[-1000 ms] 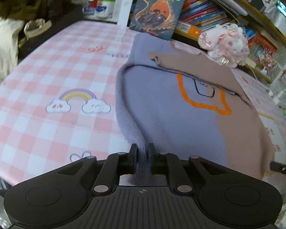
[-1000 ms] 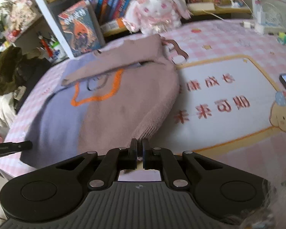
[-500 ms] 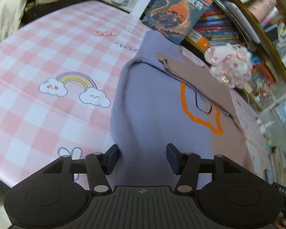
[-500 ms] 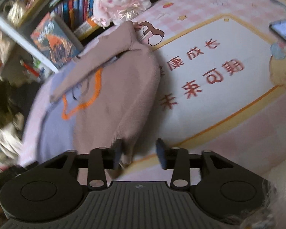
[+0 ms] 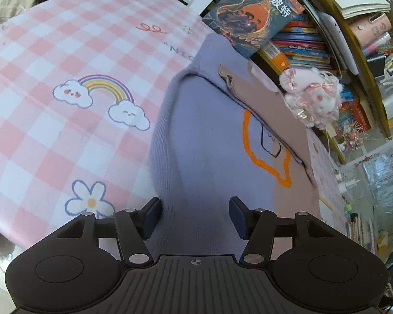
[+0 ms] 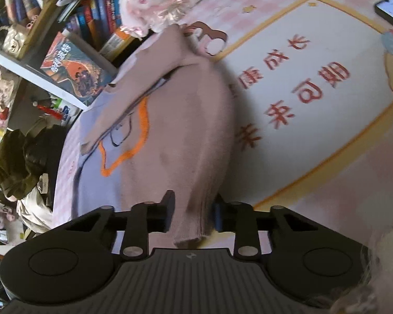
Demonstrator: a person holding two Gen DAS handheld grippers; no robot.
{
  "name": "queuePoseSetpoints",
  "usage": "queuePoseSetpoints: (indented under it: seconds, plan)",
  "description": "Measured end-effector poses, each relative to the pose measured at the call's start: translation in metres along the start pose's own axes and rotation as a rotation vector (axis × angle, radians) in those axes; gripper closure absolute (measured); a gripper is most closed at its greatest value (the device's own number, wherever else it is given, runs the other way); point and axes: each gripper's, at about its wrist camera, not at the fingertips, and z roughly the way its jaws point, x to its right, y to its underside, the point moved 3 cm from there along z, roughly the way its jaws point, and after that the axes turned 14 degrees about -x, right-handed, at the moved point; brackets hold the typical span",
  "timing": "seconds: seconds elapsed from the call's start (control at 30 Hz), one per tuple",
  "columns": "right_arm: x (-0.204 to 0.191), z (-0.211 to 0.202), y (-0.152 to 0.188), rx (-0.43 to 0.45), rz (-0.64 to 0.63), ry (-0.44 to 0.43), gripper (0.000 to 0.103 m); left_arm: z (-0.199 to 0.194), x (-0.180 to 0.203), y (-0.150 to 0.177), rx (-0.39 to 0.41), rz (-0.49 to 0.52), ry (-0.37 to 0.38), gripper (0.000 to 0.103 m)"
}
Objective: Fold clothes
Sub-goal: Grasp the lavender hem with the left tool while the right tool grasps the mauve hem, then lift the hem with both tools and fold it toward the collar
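Note:
A two-tone sweater lies flat on the pink checked tablecloth (image 5: 52, 52), lavender (image 5: 209, 144) on one half and mauve (image 6: 186, 130) on the other, with an orange outline on the chest and a sleeve folded across it. My left gripper (image 5: 195, 209) stands open over the near hem, the lavender fabric lying between its widely spread fingers (image 5: 152, 213). At the other corner of the hem is my right gripper (image 6: 194, 212). Its jaws are closing, with a bunched piece of the mauve edge between them, close to both pads.
A pink plush toy (image 5: 314, 96) and an upright book (image 5: 251, 10) stand at the table's far edge before crowded bookshelves. A phone (image 6: 391, 10) lies far right on the printed mat (image 6: 314, 104). Clothes (image 6: 21, 157) are piled beyond the table's left end.
Both grippers, shut on the hem a second ago, let go and opened while rolling. The right one has since narrowed again around the mauve edge.

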Motion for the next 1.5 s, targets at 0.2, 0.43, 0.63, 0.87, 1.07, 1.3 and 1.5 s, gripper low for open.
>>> queuePoseSetpoints:
  seconds: [0.2,0.43,0.63,0.87,1.07,1.3,1.5]
  plan:
    - [0.01,0.001,0.009,-0.041,0.026,-0.004,0.09,0.003,0.002,0.003,-0.008,0.0,-0.019,0.066]
    - [0.018,-0.007,0.016,-0.027,0.021,0.011,0.098,0.003,-0.004,0.008,0.005,-0.006,-0.047,0.097]
    - [0.019,-0.014,0.022,-0.004,0.008,0.027,0.098,-0.011,0.018,0.014,0.063,0.113,-0.028,0.097]
    - [0.021,-0.012,0.023,-0.012,-0.005,0.041,0.098,0.002,0.014,0.015,-0.001,0.084,-0.047,0.093]
    - [0.023,-0.012,0.021,-0.02,-0.005,0.032,0.097,0.012,0.014,0.013,-0.03,0.063,-0.043,0.081]
    - [0.025,-0.012,0.019,-0.033,-0.005,0.018,0.097,0.011,0.007,0.014,-0.029,0.033,-0.032,0.097]
    - [0.028,-0.025,0.019,-0.028,0.011,-0.02,0.098,-0.009,0.002,0.023,0.005,-0.006,0.008,0.097]
